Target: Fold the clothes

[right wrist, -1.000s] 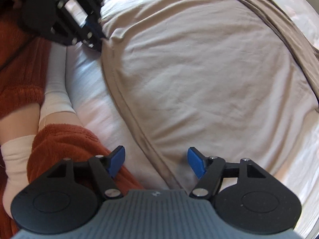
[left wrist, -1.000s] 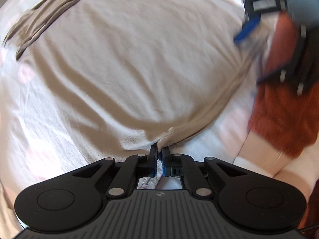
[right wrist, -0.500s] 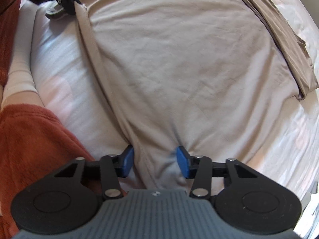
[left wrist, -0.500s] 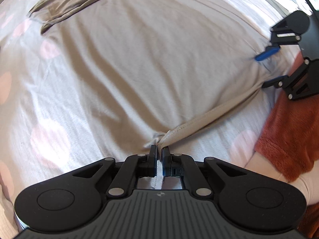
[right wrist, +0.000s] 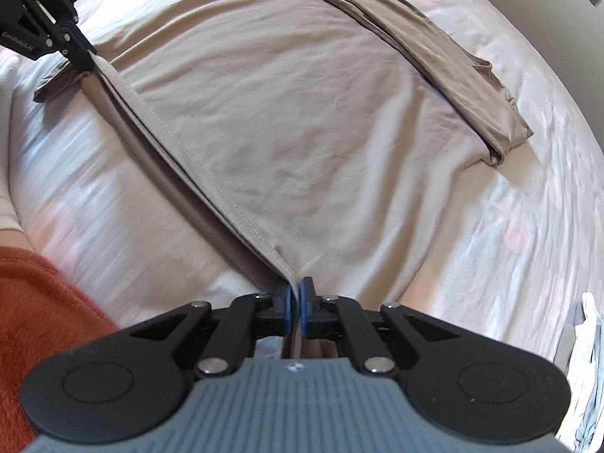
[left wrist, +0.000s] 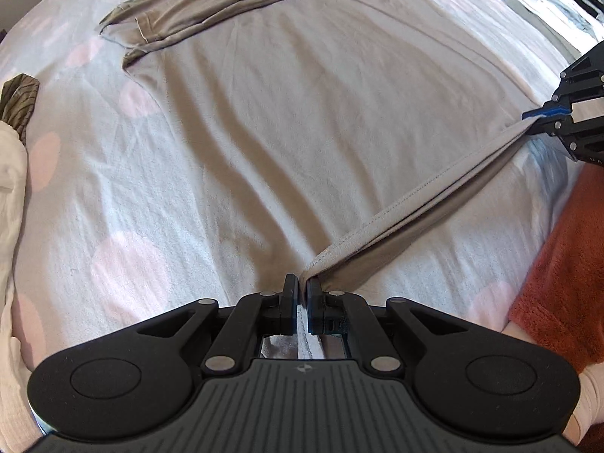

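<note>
The shirt (left wrist: 302,120) lies flat on the bed (left wrist: 113,226), its near hem lifted and stretched taut between the two tongs. The left gripper (left wrist: 300,290) is clamped on one hem corner; the right gripper (right wrist: 294,296) has just closed on the other. Farther off, the sleeves (right wrist: 434,56) are already folded across the top. By the look of it, the bottom-to-top fold is what remains.

1. The left gripper (left wrist: 300,294) points steeply down, its jaws clamped on the hem of the shirt (left wrist: 302,113).
2. The right gripper (right wrist: 295,298) also points steeply down, its jaws pressed together on the same hem further along.
3. An orange sleeve (right wrist: 34,321) shows beside the right gripper.
</note>
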Motion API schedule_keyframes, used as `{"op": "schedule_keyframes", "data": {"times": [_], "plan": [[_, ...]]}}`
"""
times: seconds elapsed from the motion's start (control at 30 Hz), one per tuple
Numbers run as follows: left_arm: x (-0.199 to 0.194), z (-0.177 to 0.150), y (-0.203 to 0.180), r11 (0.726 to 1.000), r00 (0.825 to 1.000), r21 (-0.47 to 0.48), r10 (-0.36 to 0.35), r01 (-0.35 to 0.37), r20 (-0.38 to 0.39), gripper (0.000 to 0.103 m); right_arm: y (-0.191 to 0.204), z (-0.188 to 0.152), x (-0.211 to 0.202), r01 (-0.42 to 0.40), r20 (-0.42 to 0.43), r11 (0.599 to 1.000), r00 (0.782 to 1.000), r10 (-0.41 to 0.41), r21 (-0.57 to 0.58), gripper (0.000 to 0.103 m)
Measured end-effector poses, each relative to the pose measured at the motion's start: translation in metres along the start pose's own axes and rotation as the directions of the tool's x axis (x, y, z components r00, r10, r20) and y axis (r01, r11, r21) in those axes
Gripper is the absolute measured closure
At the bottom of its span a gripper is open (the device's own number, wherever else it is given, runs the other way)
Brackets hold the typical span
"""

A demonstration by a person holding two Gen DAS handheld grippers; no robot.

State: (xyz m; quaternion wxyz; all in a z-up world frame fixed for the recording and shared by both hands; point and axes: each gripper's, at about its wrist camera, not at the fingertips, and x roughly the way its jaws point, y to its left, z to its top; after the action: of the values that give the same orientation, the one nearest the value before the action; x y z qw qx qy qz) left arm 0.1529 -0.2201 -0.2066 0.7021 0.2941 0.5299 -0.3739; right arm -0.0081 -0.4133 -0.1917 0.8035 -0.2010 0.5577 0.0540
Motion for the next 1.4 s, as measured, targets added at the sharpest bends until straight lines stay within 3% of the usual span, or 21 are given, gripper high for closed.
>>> {"op": "schedule_keyframes", "data": {"times": [0.17, 0.27, 0.3, 0.43, 0.5, 0.67, 0.8, 0.87, 0.93, 1.03, 1.13, 1.27, 1.4], "plan": [[0.008, 0.001, 0.001, 1.000, 0.999, -0.004, -0.005, 0.005, -0.033, 0.096, -0.001, 0.005, 0.004, 0.009, -0.018, 1.000, 1.000, -0.009, -0.009, 0.093], [0.005, -0.003, 0.000, 1.000, 0.999, 0.006, 0.001, -0.001, -0.041, 0.086, -0.012, -0.004, 0.000, -0.014, -0.044, 0.999, 0.999, 0.016, 0.048, 0.077], [0.005, -0.005, -0.003, 1.000, 0.999, 0.026, 0.010, -0.009, -0.045, 0.082, -0.015, -0.005, 0.000, -0.022, -0.052, 0.998, 0.998, 0.025, 0.062, 0.071], [0.008, -0.011, -0.028, 0.982, 0.996, 0.180, 0.073, -0.063, -0.053, 0.061, -0.025, -0.004, 0.004, -0.052, -0.068, 0.993, 0.996, 0.059, 0.102, 0.070], [0.011, -0.013, -0.040, 0.963, 0.992, 0.252, 0.111, -0.093, -0.060, 0.061, -0.023, -0.003, 0.006, -0.052, -0.067, 0.993, 0.996, 0.059, 0.110, 0.071], [0.021, -0.014, -0.042, 0.954, 0.980, 0.264, 0.171, -0.140, -0.100, 0.065, -0.019, 0.002, 0.014, -0.069, -0.097, 0.992, 0.992, 0.079, 0.104, 0.072], [0.020, -0.013, -0.034, 0.964, 0.979, 0.219, 0.178, -0.154, -0.096, 0.085, -0.017, 0.000, 0.015, -0.100, -0.123, 0.990, 0.986, 0.112, 0.100, 0.070], [0.019, -0.013, -0.030, 0.968, 0.979, 0.193, 0.182, -0.163, -0.090, 0.092, -0.013, 0.001, 0.016, -0.073, -0.127, 0.994, 0.988, 0.083, 0.085, 0.072], [0.016, -0.012, -0.027, 0.971, 0.980, 0.170, 0.186, -0.171, -0.075, 0.097, -0.010, 0.001, 0.016, -0.027, -0.127, 0.997, 0.991, 0.036, 0.073, 0.097], [0.008, -0.012, -0.025, 0.968, 0.976, 0.141, 0.213, -0.207, -0.032, 0.098, -0.006, 0.000, 0.007, 0.025, -0.070, 0.997, 0.997, -0.021, 0.068, 0.098], [-0.002, -0.011, -0.031, 0.949, 0.960, 0.146, 0.278, -0.279, 0.029, 0.098, -0.004, -0.003, -0.007, 0.090, 0.020, 0.993, 0.996, -0.092, 0.082, 0.098], [-0.014, -0.012, -0.040, 0.917, 0.928, 0.157, 0.350, -0.367, 0.126, 0.099, -0.003, -0.002, -0.023, 0.176, 0.109, 0.979, 0.976, -0.187, 0.101, 0.098], [-0.027, -0.012, -0.040, 0.907, 0.906, 0.131, 0.372, -0.401, 0.201, 0.099, -0.014, 0.003, -0.030, 0.223, 0.167, 0.966, 0.955, -0.243, 0.129, 0.098]]}}
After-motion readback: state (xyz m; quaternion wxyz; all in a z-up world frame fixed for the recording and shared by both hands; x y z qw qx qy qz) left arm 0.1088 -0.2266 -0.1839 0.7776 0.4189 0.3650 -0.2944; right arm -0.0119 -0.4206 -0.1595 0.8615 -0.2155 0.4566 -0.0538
